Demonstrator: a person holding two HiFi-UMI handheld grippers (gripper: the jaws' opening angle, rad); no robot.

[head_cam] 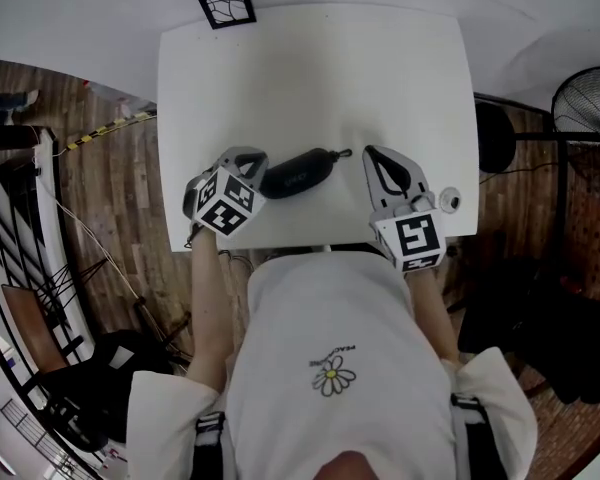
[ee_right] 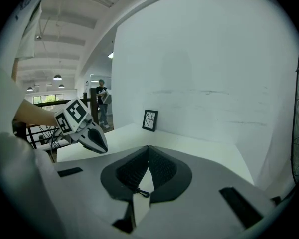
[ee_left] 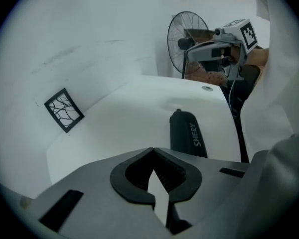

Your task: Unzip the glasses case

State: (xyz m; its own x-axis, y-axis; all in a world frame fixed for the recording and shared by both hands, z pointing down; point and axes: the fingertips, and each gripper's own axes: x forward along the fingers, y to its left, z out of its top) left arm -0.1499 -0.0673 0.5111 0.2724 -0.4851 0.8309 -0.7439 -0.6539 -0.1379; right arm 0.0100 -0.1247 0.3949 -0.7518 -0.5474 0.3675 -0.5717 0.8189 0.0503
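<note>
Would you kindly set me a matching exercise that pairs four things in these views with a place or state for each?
Things:
1. case
2. fan
3. framed pattern
4. left gripper

Places or states:
A. off the table, to its right
B. jaws shut, nothing held
C. on the table, near its front edge
D. by the table's far left corner

Pairs: 1-C, 2-A, 3-D, 4-B

White lettering, apparently "SHERY", along the black glasses case (ee_left: 188, 133), lower middle of the left gripper view. Tiny print above the daisy on the white shirt (head_cam: 332, 351), lower centre of the head view: too small to read.
</note>
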